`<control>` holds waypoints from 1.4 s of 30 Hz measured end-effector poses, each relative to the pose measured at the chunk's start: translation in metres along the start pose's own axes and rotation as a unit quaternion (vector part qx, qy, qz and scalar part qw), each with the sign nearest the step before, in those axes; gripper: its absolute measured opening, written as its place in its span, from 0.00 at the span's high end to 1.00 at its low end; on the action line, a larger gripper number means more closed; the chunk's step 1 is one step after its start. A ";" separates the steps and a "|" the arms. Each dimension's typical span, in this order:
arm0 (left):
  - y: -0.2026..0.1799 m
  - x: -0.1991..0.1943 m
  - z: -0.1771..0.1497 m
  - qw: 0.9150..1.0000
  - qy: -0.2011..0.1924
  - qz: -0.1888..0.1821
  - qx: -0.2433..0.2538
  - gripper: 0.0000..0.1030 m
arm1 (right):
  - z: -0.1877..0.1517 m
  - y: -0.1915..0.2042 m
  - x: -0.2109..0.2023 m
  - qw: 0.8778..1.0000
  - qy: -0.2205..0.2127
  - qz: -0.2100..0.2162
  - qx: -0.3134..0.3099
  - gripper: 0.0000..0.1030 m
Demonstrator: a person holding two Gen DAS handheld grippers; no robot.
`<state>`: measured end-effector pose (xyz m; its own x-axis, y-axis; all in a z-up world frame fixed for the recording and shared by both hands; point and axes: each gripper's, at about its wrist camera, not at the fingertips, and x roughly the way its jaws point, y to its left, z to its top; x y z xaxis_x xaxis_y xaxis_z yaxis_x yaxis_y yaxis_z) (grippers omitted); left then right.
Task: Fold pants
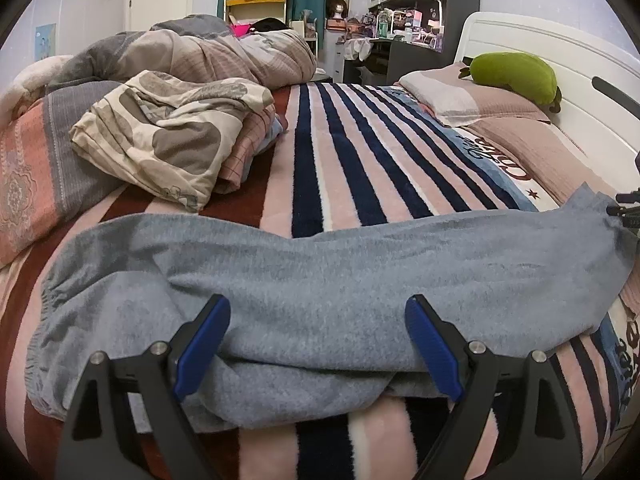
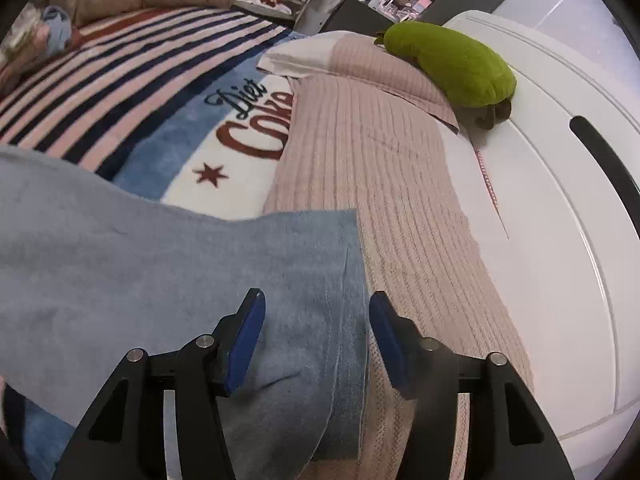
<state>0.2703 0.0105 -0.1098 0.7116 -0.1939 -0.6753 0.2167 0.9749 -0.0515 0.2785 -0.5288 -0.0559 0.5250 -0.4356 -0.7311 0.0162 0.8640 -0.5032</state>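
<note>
Striped blanket-covered bed (image 1: pixel 352 152) under flat grey pants (image 1: pixel 320 264), crumpled bedding (image 1: pixel 168 136), pillows (image 2: pixel 360 80), green plush (image 2: pixel 452 64).

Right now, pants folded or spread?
Folded once lengthwise: grey pants lie as one doubled band across the bed, hem edges stacked.

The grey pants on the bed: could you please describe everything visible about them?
The grey fleece-like pants lie flat across the striped plush blanket, legs stacked in a long band, gathered waistband at the left. The stitched cuff end reaches onto the pink knitted cover. Each hand-held gripper, left and right, straddles the fabric with open jaws.
</note>
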 end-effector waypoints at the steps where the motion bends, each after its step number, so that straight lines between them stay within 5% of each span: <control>1: -0.001 0.000 0.000 1.000 0.000 0.000 0.000 0.16 | -0.003 0.000 0.003 1.000 0.009 0.015 0.004 0.57; 4: -0.002 -0.001 0.001 1.000 -0.002 -0.001 -0.002 0.16 | -0.008 0.006 0.007 0.999 0.017 0.042 -0.007 0.79; 11: -0.004 0.000 0.001 1.000 0.000 -0.004 0.000 0.16 | -0.001 0.020 0.028 0.998 0.043 0.028 -0.029 0.76; 13: -0.005 0.000 0.001 1.000 0.000 -0.003 0.001 0.16 | 0.002 0.025 0.029 0.999 0.037 0.014 -0.036 1.00; 27: 0.011 -0.008 0.001 1.000 -0.013 0.019 -0.008 0.16 | 0.044 0.013 -0.012 0.996 -0.060 -0.055 -0.030 1.00; 33: 0.020 -0.007 0.000 0.999 -0.018 0.041 -0.013 0.16 | 0.058 0.009 -0.002 0.995 -0.051 -0.076 -0.032 1.00; 40: 0.032 -0.002 -0.002 0.997 -0.017 0.074 -0.019 0.16 | 0.048 0.007 0.043 0.997 0.011 -0.075 -0.021 1.00; 42: 0.040 -0.010 0.001 0.995 -0.030 0.085 -0.034 0.16 | 0.041 0.004 0.046 0.997 0.026 -0.069 -0.017 0.74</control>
<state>0.2720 0.0513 -0.1045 0.7731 -0.0304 -0.6335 0.0461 0.9989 0.0083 0.3377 -0.5348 -0.0728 0.4754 -0.5633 -0.6757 0.0570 0.7862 -0.6153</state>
